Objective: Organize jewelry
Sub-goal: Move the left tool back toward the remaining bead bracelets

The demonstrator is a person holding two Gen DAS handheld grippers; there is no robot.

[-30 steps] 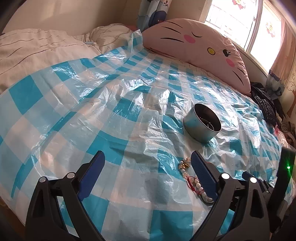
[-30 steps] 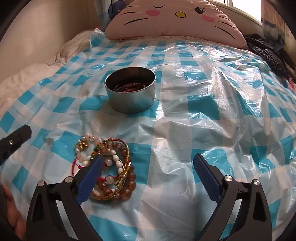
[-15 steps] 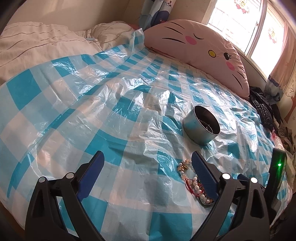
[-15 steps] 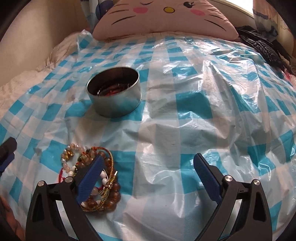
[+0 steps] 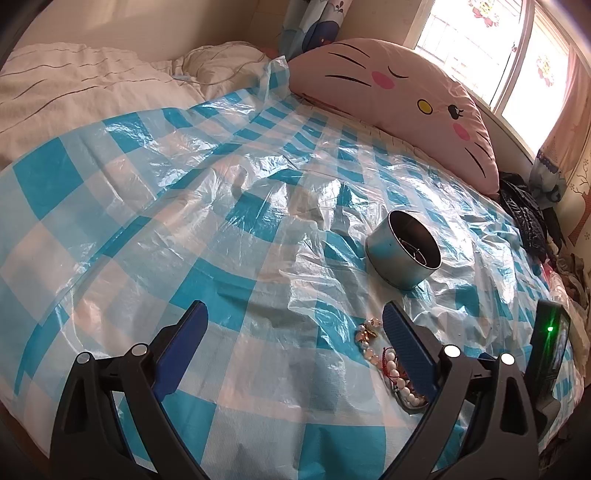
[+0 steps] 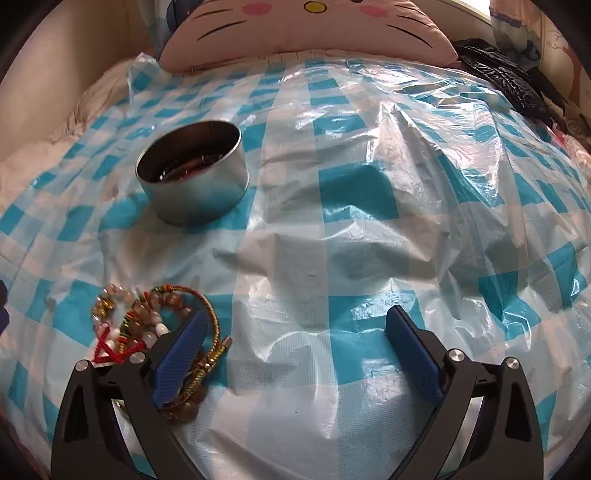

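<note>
My left gripper and right gripper hover spread wide and empty above the blue-checked plastic sheet. The bracelets lie heaped near its front edge, the metal tin farther in.

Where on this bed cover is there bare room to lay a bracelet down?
Free: the checked plastic sheet right of the metal tin, up to the cat pillow. Crowded: the bracelet pile beside the right gripper, in front of the tin.
</note>
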